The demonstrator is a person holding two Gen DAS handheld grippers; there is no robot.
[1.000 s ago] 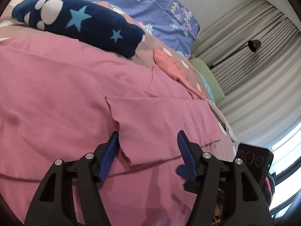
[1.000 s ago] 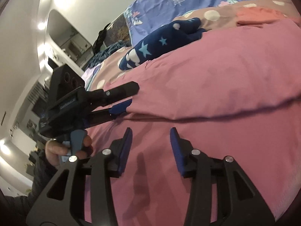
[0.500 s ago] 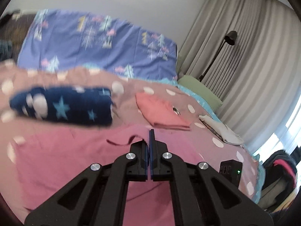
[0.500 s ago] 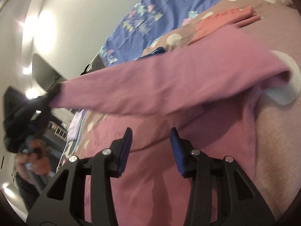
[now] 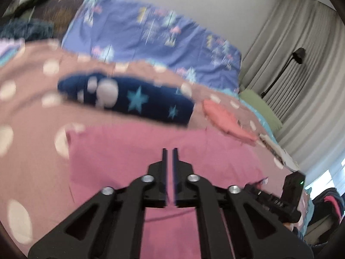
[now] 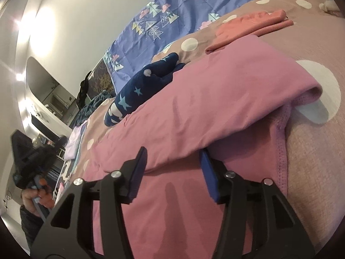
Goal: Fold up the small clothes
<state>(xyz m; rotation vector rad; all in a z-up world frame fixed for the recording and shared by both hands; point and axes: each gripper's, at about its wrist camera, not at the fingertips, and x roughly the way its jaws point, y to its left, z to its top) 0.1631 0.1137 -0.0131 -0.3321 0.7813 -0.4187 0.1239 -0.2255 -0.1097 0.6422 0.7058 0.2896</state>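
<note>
Three garments: one pink garment [image 6: 215, 112], one navy [image 6: 140, 86], one coral [image 6: 248, 28].

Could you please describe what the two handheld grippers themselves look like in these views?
Both are matte black plastic. The left gripper and the right gripper have triangular cut-outs in their arms, round silver screws at the joints, and dark blue pads lining the fingers. No cables or markings are visible.

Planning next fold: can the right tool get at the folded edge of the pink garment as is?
Probably yes. The right tool is open, its fingers straddling the pink garment at the folded edge, nothing between them. The navy star garment lies beyond.
</note>
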